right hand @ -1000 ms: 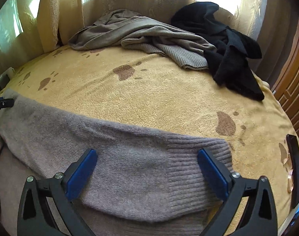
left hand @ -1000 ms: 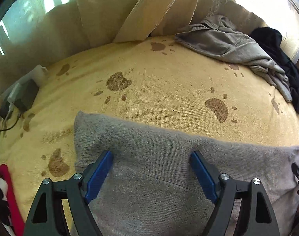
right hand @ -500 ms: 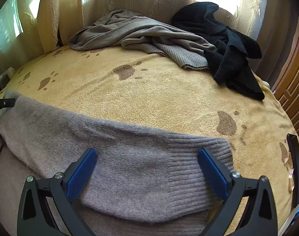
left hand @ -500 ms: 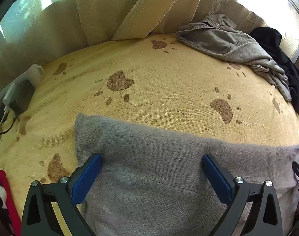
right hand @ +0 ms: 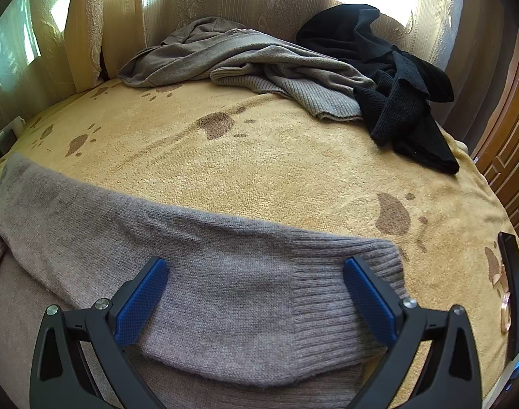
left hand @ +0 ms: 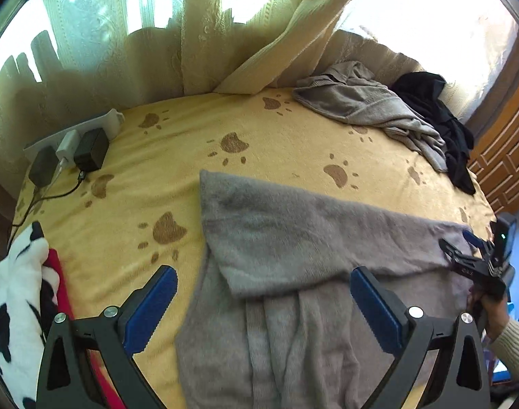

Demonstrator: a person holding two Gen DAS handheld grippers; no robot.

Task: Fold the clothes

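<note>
Grey sweater [left hand: 293, 245] is laid flat on the near part of the yellow paw-print blanket [left hand: 191, 143], with one sleeve [right hand: 225, 272] folded across its body, the ribbed cuff [right hand: 344, 289] ending toward the blanket's right side. The left gripper [left hand: 263, 306] is held above the sweater's left edge, jaws spread wide with nothing gripped, and the fabric is seen below the gap. The right gripper [right hand: 256, 296] is held over the cuff end of the sleeve, jaws likewise wide apart and nothing clamped. At the far edge of the blanket a crumpled grey garment [right hand: 242, 64] and a black garment [right hand: 396, 95] are heaped together, well apart from the sweater.
</note>
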